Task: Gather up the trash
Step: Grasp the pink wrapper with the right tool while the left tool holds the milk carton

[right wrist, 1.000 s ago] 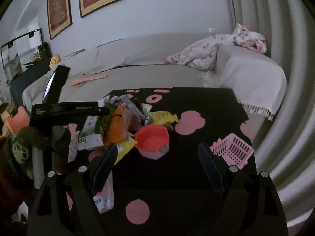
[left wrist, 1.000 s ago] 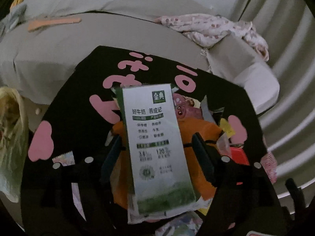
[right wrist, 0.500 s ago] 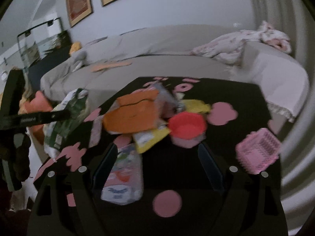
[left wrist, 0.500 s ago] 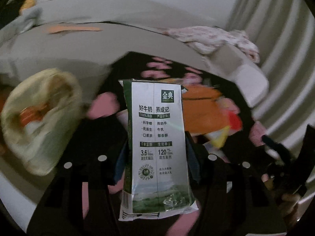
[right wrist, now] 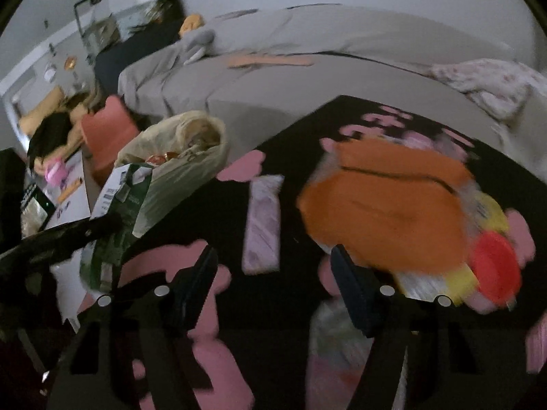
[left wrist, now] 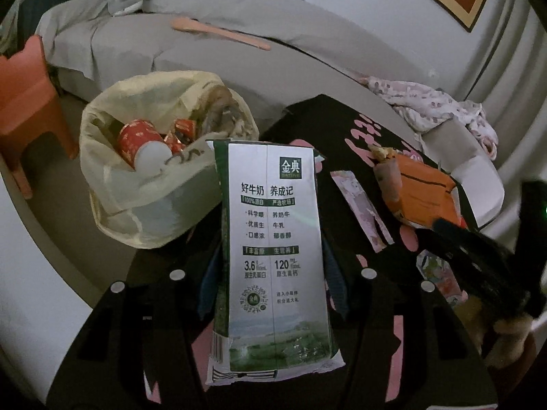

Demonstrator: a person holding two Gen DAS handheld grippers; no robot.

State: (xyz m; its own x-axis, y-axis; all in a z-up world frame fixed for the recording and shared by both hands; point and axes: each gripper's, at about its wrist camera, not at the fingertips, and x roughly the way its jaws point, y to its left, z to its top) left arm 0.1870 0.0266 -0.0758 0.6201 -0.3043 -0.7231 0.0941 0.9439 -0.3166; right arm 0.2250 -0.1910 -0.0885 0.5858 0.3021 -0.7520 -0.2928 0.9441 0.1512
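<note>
Grey fabric covers the long sofa (left wrist: 239, 51), smooth and loosely draped, a crumpled floral cloth (left wrist: 434, 106) on its far end. In front, the table wears a black cloth (left wrist: 318, 126) printed with flat pink blobs. Beside the table's edge stands the trash bag (left wrist: 147, 184), pale yellow thin plastic, mouth slumped open, a red paper cup (left wrist: 140, 141) and shiny red wrappers inside.

My left gripper (left wrist: 271, 273) is clamped on the milk carton (left wrist: 270, 249): a tall rectangular box, glossy white face with green print and dark green sides, its bottom flaps ragged, pads pressed on both sides. The carton is held above the table edge, close beside the bag.

On the table lies an orange paper bag (right wrist: 386, 205), flat and creased, blurred in the right view, with a long pale pink wrapper (right wrist: 263, 222) beside it and a round red cup (right wrist: 495, 270) at its far side.

My right gripper (right wrist: 273, 273) has just been closing, jaws apart with nothing between them, above the cloth near the pink wrapper.
</note>
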